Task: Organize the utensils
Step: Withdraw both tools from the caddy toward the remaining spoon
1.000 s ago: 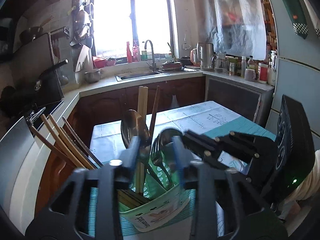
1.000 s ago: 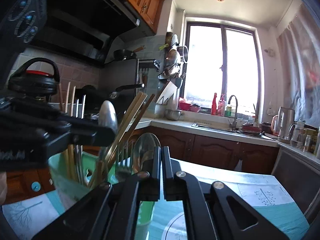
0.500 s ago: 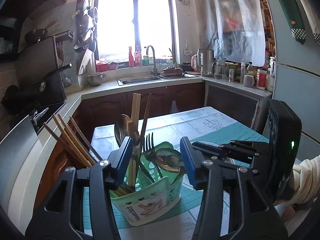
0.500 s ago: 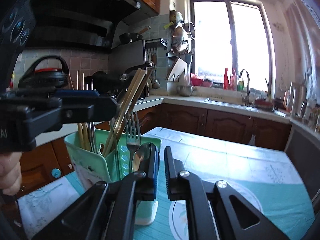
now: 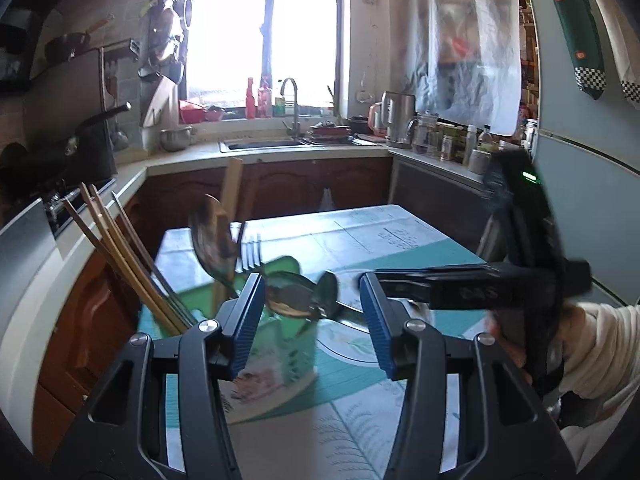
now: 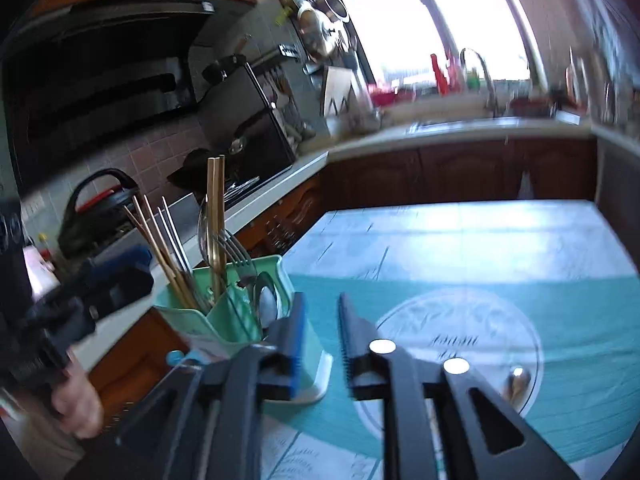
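Green utensil holder [image 6: 236, 320] label blurred; right claw [image 5: 404, 280] shows unreadable lettering.

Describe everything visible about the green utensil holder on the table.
The green utensil holder is a pale green, plastic-looking caddy with inner dividers, a printed label on one side and a white base. It stands upright near the corner of the table, holding chopsticks, a fork and spoons. No jaws touch it.

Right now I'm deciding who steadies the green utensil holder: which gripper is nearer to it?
Probably right. The right gripper sits just beside the green utensil holder, jaws opening, empty. The left gripper frames it from slightly behind.
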`<state>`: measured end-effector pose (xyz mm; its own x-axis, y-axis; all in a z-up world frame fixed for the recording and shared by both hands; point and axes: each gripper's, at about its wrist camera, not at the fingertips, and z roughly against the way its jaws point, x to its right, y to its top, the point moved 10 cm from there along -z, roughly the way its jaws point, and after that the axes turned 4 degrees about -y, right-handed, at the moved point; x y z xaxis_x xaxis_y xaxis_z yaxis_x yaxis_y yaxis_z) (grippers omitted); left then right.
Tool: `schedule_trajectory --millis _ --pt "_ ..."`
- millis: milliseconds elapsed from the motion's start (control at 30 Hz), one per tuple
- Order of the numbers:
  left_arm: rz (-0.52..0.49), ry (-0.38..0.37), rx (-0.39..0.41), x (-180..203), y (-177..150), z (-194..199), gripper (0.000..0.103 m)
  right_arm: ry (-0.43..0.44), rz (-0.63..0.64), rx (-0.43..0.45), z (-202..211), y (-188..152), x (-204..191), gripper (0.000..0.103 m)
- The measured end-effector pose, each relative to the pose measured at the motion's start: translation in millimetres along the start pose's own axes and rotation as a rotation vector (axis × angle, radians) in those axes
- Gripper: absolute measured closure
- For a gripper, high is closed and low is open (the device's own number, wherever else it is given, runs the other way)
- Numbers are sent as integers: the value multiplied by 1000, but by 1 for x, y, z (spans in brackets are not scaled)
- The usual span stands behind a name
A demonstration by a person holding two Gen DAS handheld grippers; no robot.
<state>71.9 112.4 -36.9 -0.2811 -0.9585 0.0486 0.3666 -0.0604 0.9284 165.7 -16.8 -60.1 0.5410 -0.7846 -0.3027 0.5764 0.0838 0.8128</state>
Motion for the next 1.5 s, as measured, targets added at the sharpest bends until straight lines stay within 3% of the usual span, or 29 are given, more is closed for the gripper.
schedule_trajectory --millis 167,433,567,633,767,1000,1133,1333,1500 --pt "12 -14 3 10 -5 2 57 106 -56 -200 -26 -7 -10 70" --pt "38 -15 4 7 -9 10 57 94 -3 -350 -66 -4 -27 71" --pt "59 -21 3 0 -11 12 57 49 65 -427 -79 -8 -33 85" --pt "68 -26 3 -1 -12 13 57 29 123 -452 -78 -7 -39 93" --pt "75 -29 7 -6 -9 14 57 -20 227 -497 -72 -12 -43 92" --pt "78 -31 10 -8 -8 14 57 26 213 -545 -61 -17 -38 92" --pt "86 -35 11 -7 -9 16 57 17 224 -512 -64 -17 -39 95" --pt "86 -35 15 -6 -8 18 57 -12 249 -381 -58 -6 -49 96" --pt "96 -36 21 -5 -7 20 57 -55 332 -147 -47 11 -63 96"
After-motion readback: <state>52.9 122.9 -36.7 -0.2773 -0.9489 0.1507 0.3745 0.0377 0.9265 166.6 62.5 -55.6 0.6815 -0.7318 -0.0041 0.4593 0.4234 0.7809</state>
